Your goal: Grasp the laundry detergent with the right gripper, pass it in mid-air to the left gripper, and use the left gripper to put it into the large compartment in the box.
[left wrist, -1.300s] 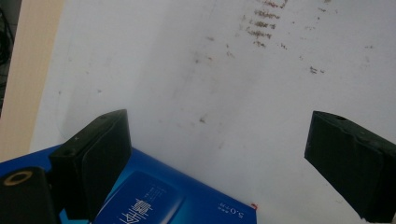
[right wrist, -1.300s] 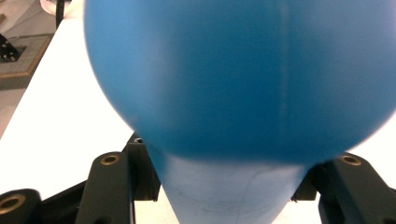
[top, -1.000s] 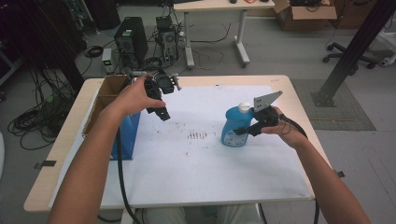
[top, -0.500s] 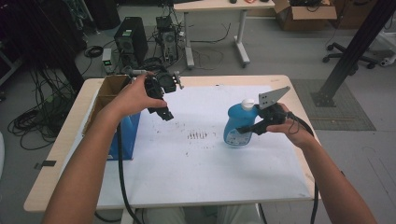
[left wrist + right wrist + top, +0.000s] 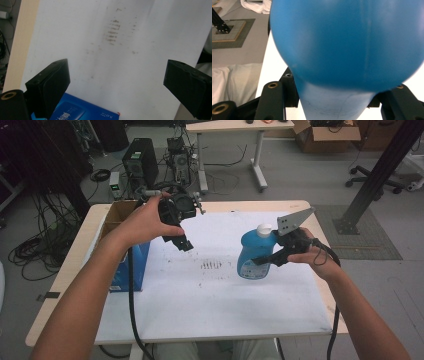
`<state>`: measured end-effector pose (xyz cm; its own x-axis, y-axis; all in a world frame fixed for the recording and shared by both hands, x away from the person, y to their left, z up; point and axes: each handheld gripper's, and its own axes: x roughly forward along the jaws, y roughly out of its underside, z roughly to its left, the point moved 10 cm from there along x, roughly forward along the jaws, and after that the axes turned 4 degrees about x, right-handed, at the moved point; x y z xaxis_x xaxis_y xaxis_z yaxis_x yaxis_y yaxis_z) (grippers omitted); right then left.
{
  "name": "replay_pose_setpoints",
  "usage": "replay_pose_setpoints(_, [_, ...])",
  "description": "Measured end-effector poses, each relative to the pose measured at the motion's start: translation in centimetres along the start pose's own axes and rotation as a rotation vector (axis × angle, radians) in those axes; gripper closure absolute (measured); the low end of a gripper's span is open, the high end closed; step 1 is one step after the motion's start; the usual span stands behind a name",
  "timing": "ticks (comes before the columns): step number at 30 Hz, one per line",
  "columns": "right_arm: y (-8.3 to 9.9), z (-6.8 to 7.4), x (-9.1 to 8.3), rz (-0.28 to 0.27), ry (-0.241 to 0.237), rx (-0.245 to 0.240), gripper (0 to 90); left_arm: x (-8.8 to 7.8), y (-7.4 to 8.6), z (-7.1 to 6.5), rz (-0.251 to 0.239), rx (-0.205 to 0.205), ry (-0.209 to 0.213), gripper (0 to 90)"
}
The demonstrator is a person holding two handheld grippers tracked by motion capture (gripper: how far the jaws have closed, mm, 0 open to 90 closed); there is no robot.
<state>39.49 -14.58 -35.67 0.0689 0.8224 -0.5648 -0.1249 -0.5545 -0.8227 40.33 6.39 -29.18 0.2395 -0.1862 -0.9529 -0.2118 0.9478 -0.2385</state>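
Right gripper (image 5: 264, 260): clamped on the waist of the blue bottle (image 5: 252, 254), jaws pressed in from both sides, grey plate on top. Bottle upright, white cap up, carried just above the white sheet (image 5: 210, 305); seen close in the right gripper view (image 5: 342, 42), bulging over the jaws. Below and just left of that grip, a patch of dark smudges (image 5: 211, 265) on the sheet. Left gripper (image 5: 181, 241): spread wide and empty, tilted down over the sheet's far left part, nothing between the jaws in the left gripper view. Just beneath and left of it, a blue carton (image 5: 129, 270) standing against an open cardboard box (image 5: 117, 215) at the table's (image 5: 55, 295) left edge; the carton's printed top (image 5: 75, 111) peeking in between the open jaws.

Step in hand, by judgement: carrying the bottle, lifted clear of the sheet, destination not yet told by the pictures. Next move likely: across toward the left gripper or the box, calling for a steady, upright carry, a firm squeeze so the smooth plastic does not slip, and the free gripper kept clear or readied to steady the cap.
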Motion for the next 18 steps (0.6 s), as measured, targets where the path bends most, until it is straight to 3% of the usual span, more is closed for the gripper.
replay_pose_setpoints(18, [-2.5,3.5,1.6,0.019,-0.048,-0.021,44.0,-2.5,-3.4,-3.9,-0.055,0.091,0.101,6.9])
